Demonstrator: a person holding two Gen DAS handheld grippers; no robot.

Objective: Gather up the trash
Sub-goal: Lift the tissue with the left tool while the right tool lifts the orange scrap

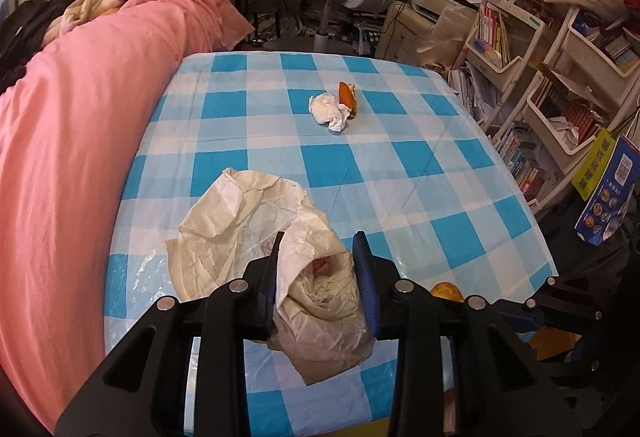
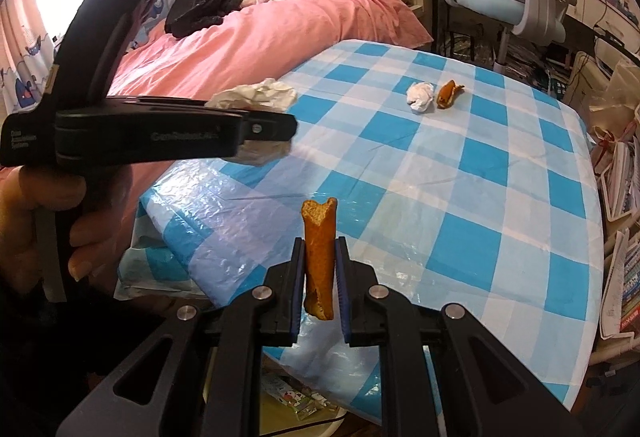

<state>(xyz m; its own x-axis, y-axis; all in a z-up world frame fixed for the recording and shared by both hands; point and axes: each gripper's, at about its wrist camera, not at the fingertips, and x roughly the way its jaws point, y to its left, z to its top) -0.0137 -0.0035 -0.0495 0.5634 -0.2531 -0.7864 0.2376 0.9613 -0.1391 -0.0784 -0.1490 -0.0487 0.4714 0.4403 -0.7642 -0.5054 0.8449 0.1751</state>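
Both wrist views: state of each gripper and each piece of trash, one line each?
left gripper: shut on the crumpled bag
crumpled bag: pinched at one end, rest lying rumpled on the checked tablecloth
right gripper: shut on the peel strip
peel strip: held upright, off the table
white tissue: balled up, lying on the cloth
orange peel: curled, lying against the tissue

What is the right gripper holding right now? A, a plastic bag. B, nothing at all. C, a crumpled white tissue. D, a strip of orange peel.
D: the right gripper is shut on an upright strip of orange peel, while the crumpled bag sits in the left gripper.
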